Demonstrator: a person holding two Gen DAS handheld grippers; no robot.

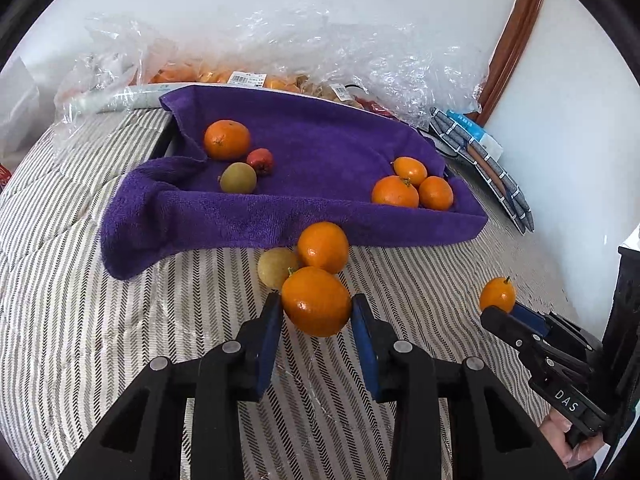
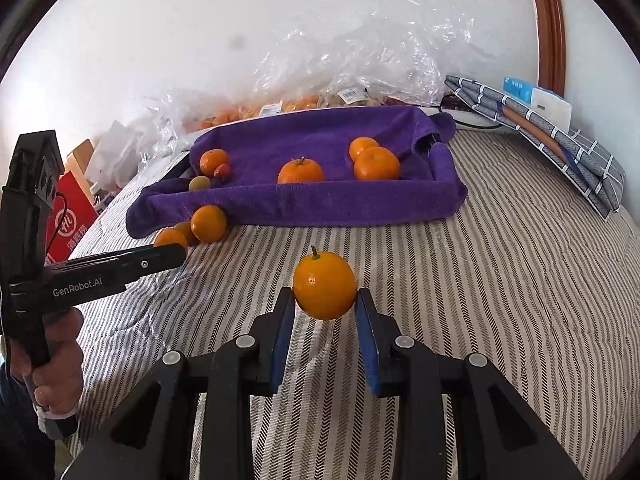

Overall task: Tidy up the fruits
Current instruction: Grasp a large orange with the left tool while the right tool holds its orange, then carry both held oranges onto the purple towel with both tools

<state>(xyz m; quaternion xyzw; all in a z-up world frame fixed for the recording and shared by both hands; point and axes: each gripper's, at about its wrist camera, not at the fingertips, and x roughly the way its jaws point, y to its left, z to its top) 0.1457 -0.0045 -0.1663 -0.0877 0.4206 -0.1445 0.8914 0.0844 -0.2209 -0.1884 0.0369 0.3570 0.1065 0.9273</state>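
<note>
My left gripper point(image 1: 316, 312) is shut on an orange point(image 1: 316, 301), held just above the striped cloth. Behind it lie another orange point(image 1: 323, 246) and a yellow-green fruit point(image 1: 277, 267), touching each other at the tray's front edge. My right gripper point(image 2: 325, 300) is shut on a smaller orange point(image 2: 324, 285) with a stem; it also shows in the left wrist view point(image 1: 497, 295). A tray lined with a purple towel point(image 1: 320, 140) holds three oranges at its right end point(image 1: 412, 188) and an orange point(image 1: 226, 139), a small red fruit point(image 1: 260, 161) and a green fruit point(image 1: 238, 178) at its left end.
Clear plastic bags with more fruit point(image 1: 256, 76) lie behind the tray against the wall. A folded grey checked cloth point(image 1: 484, 164) leans at the right. A red box point(image 2: 72, 216) stands off the bed's left edge. Striped bedding point(image 2: 500, 280) stretches to the right.
</note>
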